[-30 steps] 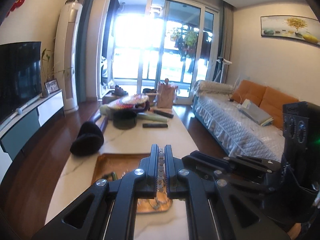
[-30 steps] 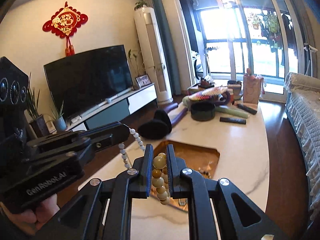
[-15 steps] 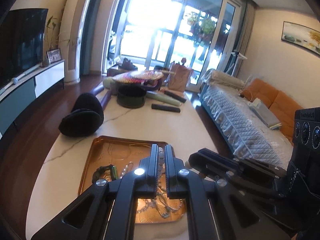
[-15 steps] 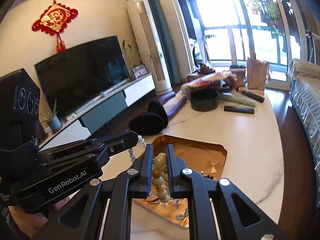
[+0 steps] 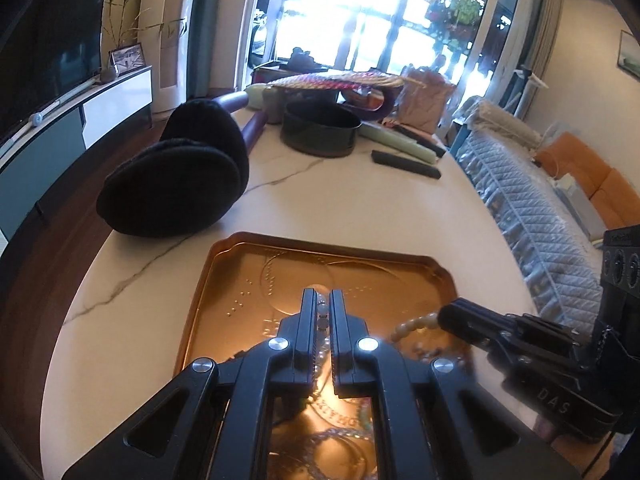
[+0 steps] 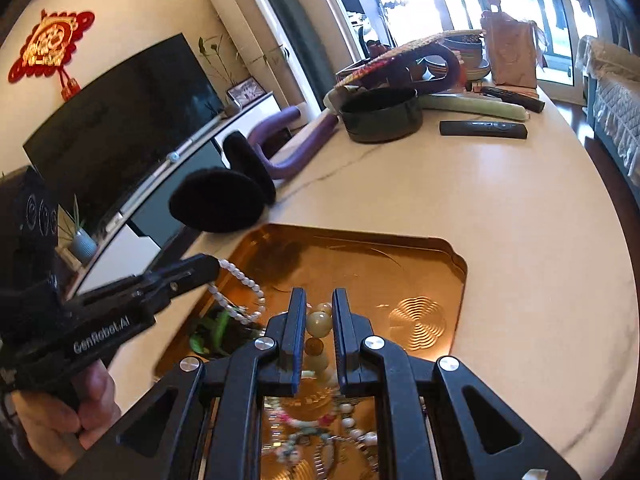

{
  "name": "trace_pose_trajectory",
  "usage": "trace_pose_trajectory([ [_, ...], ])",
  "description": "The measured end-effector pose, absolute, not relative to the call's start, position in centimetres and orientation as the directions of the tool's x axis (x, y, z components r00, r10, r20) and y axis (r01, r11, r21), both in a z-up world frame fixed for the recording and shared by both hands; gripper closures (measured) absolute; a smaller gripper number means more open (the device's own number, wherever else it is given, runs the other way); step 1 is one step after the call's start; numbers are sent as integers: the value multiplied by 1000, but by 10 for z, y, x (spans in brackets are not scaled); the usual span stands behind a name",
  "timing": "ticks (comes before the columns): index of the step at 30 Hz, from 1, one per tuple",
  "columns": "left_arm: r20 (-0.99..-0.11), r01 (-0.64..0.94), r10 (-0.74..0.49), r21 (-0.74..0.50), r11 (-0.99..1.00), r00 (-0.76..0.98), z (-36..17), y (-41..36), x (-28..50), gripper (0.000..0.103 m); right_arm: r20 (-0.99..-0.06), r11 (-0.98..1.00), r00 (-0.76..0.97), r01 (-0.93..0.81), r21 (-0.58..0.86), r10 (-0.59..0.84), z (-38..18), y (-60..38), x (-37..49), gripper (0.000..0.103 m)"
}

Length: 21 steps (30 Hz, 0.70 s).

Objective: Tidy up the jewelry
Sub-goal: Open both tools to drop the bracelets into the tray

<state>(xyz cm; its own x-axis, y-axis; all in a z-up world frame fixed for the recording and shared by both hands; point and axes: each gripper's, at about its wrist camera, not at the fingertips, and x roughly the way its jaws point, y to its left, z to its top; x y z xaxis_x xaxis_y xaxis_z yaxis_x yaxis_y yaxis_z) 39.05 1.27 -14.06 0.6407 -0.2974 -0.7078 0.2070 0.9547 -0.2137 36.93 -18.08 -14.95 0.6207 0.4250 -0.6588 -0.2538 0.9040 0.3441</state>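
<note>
A gold metal tray (image 5: 248, 280) (image 6: 400, 256) lies on the white marble table. My left gripper (image 5: 322, 312) is shut on a white pearl strand (image 6: 240, 284) that hangs over the tray's left side; it also shows in the right wrist view (image 6: 208, 266). My right gripper (image 6: 319, 320) is shut on a bracelet of large cream and brown beads (image 6: 319, 322) above the tray; it also shows in the left wrist view (image 5: 448, 314), with the beads (image 5: 412, 326) trailing from its tip. Several more bead pieces (image 6: 320, 428) and a green piece (image 6: 212, 332) lie in the tray's near end.
Black earmuffs (image 5: 176, 176) lie just beyond the tray's far left corner. Farther back stand a dark round tin (image 5: 320, 132), a remote (image 5: 406, 164), a purple bent tube (image 6: 292, 148) and a woven fan (image 5: 336, 80). A sofa (image 5: 540, 208) runs along the right.
Both grippers have dropped lower and tilted down toward the tray, each still holding its strand. The tray now fills more of both views.
</note>
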Motion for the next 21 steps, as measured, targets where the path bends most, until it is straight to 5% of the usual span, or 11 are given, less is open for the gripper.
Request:
trace_pose_trajectory([
  [7, -780, 168, -254, -191, 967, 572, -163, 11, 408, 89, -682, 923, 624, -218, 316, 381, -156, -179, 372, 86],
  [9, -779, 162, -233, -170, 972, 582, -160, 6, 403, 53, -684, 919, 619, -189, 346, 385, -156, -184, 371, 64],
  [10, -775, 155, -221, -160, 975, 592, -157, 3, 399, 22, -682, 917, 619, -184, 355, 389, -156, -186, 371, 45],
  [11, -763, 147, -210, -151, 977, 611, -152, 2, 395, 16, -678, 915, 624, -177, 362, 389, -155, -189, 370, 36],
  [15, -741, 120, -168, -118, 986, 650, -132, 2, 376, 16, -690, 929, 637, -118, 352, 343, -146, -197, 362, 33],
  [21, -707, 204, -271, -181, 962, 653, -111, 3, 330, 15, -709, 938, 632, -89, 334, 312, -134, -192, 331, 27],
])
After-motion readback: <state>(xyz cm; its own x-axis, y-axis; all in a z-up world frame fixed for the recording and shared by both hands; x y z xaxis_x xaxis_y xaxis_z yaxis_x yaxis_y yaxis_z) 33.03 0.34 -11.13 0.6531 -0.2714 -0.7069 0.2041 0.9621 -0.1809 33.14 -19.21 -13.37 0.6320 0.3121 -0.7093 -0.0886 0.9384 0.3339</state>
